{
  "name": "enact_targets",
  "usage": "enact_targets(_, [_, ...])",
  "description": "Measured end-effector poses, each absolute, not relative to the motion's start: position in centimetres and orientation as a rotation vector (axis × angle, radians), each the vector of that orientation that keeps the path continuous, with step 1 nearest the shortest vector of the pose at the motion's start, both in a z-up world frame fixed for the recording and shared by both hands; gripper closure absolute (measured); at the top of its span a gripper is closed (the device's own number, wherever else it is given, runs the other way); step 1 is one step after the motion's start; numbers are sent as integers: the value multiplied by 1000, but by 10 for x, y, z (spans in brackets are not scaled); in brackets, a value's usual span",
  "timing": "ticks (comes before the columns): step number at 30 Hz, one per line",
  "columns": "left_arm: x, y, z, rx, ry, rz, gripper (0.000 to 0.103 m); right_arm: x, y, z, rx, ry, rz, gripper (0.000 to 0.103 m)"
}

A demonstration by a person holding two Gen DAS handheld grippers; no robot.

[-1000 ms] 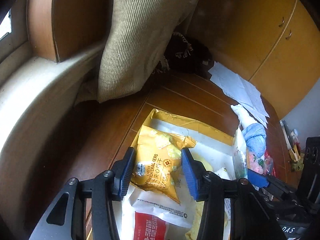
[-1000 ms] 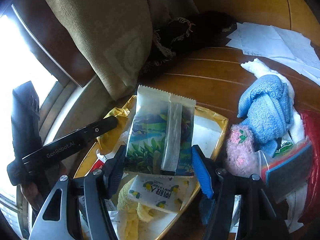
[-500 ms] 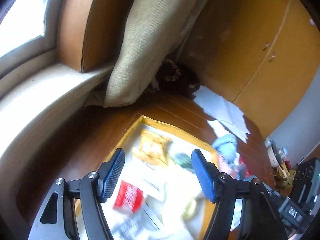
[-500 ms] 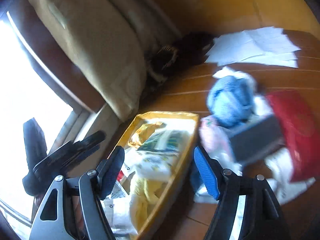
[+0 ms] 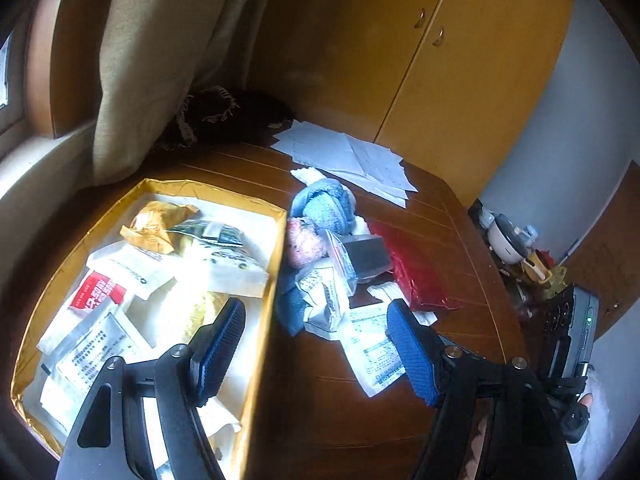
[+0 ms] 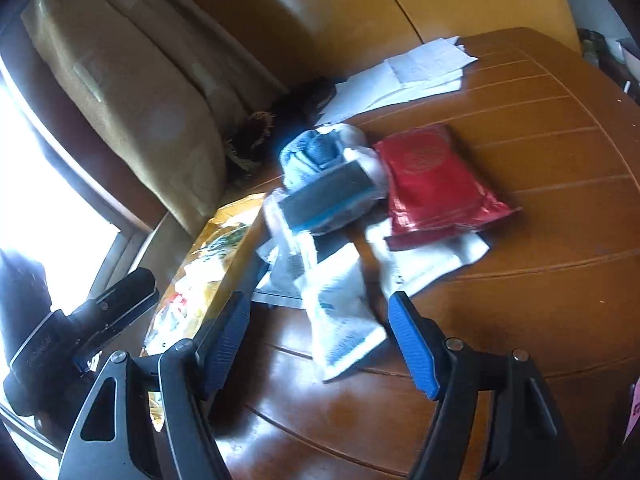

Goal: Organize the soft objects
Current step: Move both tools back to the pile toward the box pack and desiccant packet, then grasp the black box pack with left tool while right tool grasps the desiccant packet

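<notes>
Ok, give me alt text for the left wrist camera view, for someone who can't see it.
The open, empty left tool hovers over a brown wooden table, straddling the right edge of a shallow yellow cardboard box filled with snack and paper packets. Right of the box lies a loose pile: a rolled blue towel, a shiny red foil pouch and white packets.

We take this for a room in a home: a brown wooden table (image 5: 400,392) stands by a window (image 6: 36,200) hung with a beige curtain (image 5: 160,60), yellow cupboard doors (image 5: 460,60) fill the wall behind, and loose papers (image 5: 352,156) and a blue towel (image 5: 326,204) lie about.
</notes>
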State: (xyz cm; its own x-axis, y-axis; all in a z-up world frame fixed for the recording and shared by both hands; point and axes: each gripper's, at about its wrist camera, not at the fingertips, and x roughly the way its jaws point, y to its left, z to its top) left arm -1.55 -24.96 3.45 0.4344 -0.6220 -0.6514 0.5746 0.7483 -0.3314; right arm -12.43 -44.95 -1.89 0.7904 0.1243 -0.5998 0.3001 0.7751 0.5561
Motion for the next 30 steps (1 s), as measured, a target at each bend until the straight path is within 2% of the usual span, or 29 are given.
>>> enact_targets(9, [-13, -257, 32, -90, 879, -707, 27, -103, -441, -33, 584, 768, -141, 32])
enact_targets(12, [-10, -261, 35, -87, 885, -701, 27, -90, -431, -38, 554, 804, -126, 43])
enact_targets(15, [-6, -274, 41, -55, 874, -711, 27, -86, -424, -40, 506, 819, -158, 62])
enact_targets(18, [1, -296, 41, 21, 898, -722, 27, -92, -427, -42, 538, 823, -138, 69])
enact_targets(25, [16, -366, 42, 298, 843, -774, 27, -128, -450, -39, 601, 783, -158, 72])
enact_targets(30, [33, -406, 22, 433, 861, -786, 27, -142, -469, -43, 670, 773, -171, 72])
